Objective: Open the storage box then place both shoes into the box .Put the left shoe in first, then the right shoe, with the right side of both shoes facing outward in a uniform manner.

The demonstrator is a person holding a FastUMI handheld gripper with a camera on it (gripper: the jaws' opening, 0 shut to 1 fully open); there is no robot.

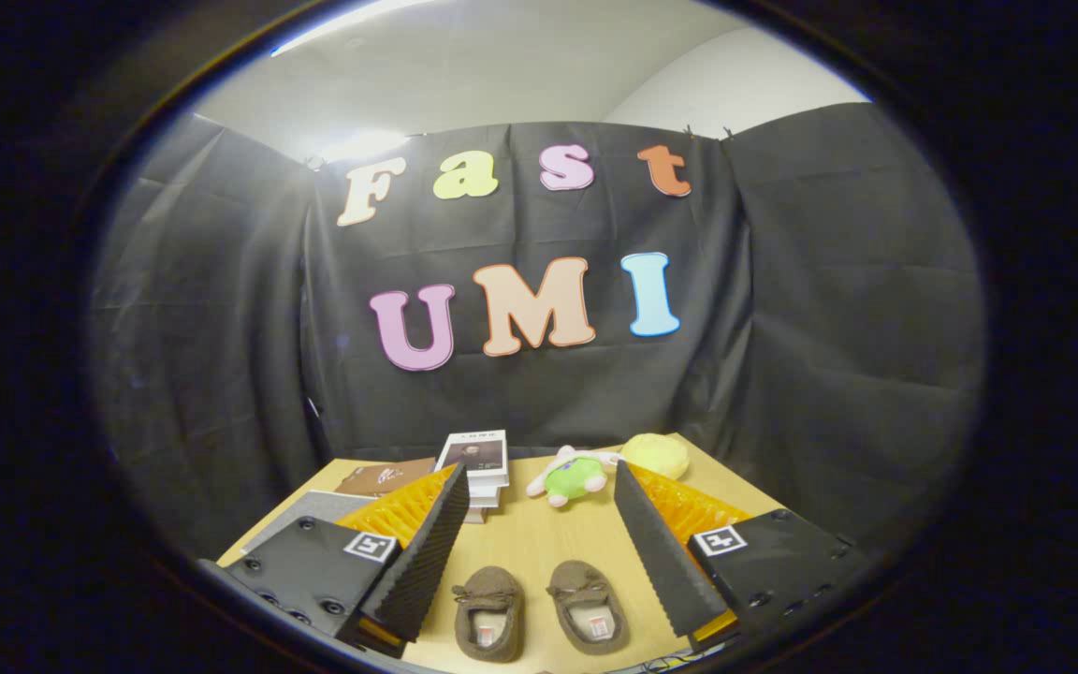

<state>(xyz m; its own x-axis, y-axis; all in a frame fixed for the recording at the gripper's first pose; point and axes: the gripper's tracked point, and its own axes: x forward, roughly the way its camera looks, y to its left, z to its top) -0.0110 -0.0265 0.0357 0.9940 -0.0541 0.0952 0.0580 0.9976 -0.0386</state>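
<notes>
Two small brown suede-like moccasin shoes lie side by side on the light wooden table (539,538) in the lower centre of the frame, toes pointing away from the camera and their pale insoles showing. The left-hand shoe (488,612) and the right-hand shoe (588,605) are close together but apart, and both sit between the gripper's two fingers, low down near their bases. The gripper (539,487) is spread wide and released, holding nothing; its ribbed fingers slant upward and inward over the tabletop, clear of both shoes.

Beyond the fingertips, in the middle of the frame, a short stack of books (475,473) with a pale cover on top stands just beside the left finger's tip. To its left lies a flat brown book (382,477), and nearer still a grey flat book or board (310,510). Right of the stack rests a small plush toy with a green body and pink limbs (569,476), and just beyond it a round yellow cushion-like object (656,455) sits near the table's far corner.
</notes>
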